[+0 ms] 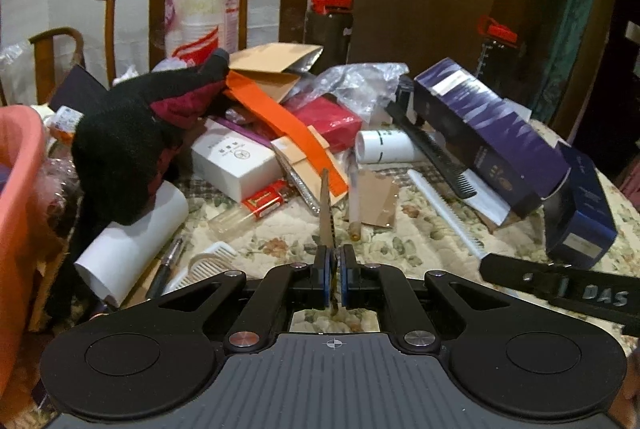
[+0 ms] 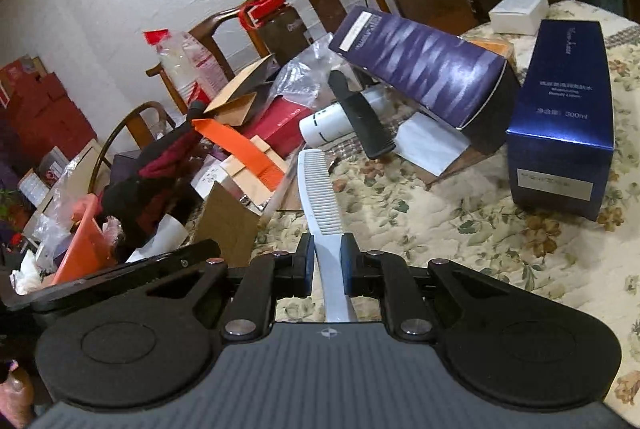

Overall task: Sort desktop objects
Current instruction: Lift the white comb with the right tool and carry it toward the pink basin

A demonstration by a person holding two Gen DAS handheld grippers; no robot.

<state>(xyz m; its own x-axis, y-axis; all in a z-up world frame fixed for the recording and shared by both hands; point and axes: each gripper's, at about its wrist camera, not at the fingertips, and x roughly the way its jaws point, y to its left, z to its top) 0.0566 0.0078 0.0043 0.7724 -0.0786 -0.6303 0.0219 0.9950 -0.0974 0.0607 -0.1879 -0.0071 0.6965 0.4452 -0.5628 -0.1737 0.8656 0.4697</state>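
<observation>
While worktop [image 2: 460, 229] stays piled high, both sets of fingers full. Left gripper [image 1: 332, 269] clamped on thin brown comb [image 1: 326, 209], blade edge-on, raised over floral cloth. Right gripper [image 2: 326, 265] closed on white comb [image 2: 316, 181] handle. Black comb [image 2: 360, 117], boxes, bottles, black garment unsorted; pink basket [image 1: 20, 189] at left. Sorting barely begun, I judge.

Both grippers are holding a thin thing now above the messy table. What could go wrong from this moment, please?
1. The right gripper holds the white comb only near its handle end, so the long toothed part may swing or slip.
2. The left gripper pinches a thin brown comb edge-on; such a narrow grip could let it twist out.
3. Moving either comb low may knock the leaning purple box or the black comb in the crowded pile.
</observation>
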